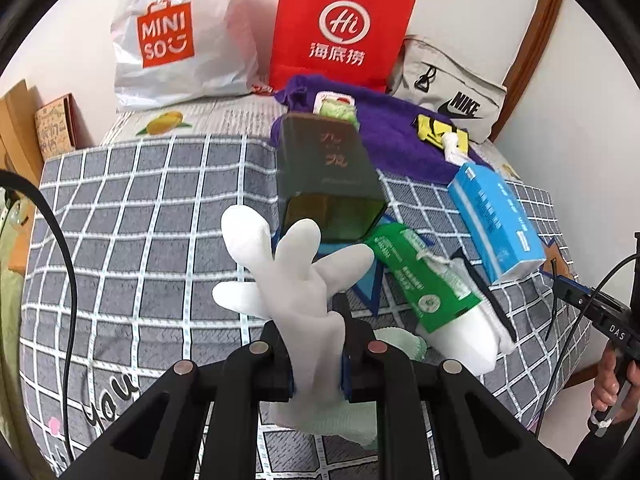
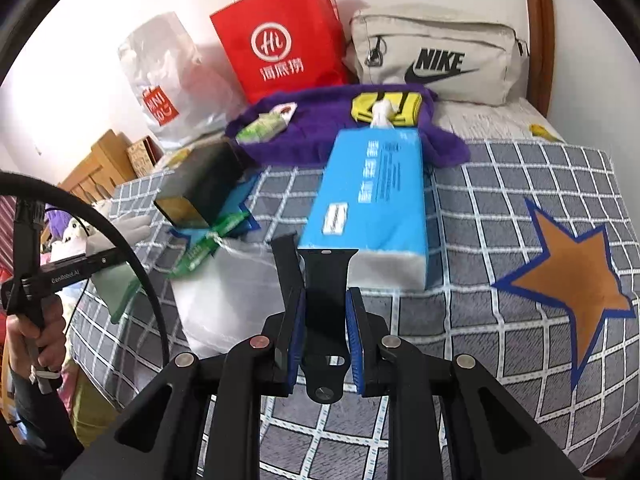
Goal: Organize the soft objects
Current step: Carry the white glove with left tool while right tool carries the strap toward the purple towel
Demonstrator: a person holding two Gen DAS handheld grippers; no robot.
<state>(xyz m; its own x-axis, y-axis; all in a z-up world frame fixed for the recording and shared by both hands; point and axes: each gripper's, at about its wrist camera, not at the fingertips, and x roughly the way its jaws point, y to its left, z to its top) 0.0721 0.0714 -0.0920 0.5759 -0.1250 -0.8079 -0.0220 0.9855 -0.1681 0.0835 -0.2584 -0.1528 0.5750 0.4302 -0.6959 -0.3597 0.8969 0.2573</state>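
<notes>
My left gripper point(image 1: 318, 354) is shut on a white glove point(image 1: 288, 276) with a pale green cuff, held above the checked blanket point(image 1: 132, 248); its fingers point up toward a dark green box point(image 1: 328, 176). My right gripper point(image 2: 326, 320) is shut on a black watch strap point(image 2: 325, 280) just in front of a blue tissue pack point(image 2: 372, 200). A white sock pack with a green label point(image 1: 424, 280) lies beside the glove and also shows in the right wrist view point(image 2: 224, 292). A purple towel point(image 1: 392, 132) lies behind, carrying a yellow item point(image 1: 438, 130) and a green-white packet point(image 1: 336, 108).
A white Miniso bag point(image 1: 176, 36), a red paper bag point(image 1: 340, 28) and a grey Nike pouch point(image 1: 448, 88) stand against the wall at the back. A wooden cabinet point(image 2: 100, 168) is at the left. An orange star patch point(image 2: 576, 272) marks the blanket's right side.
</notes>
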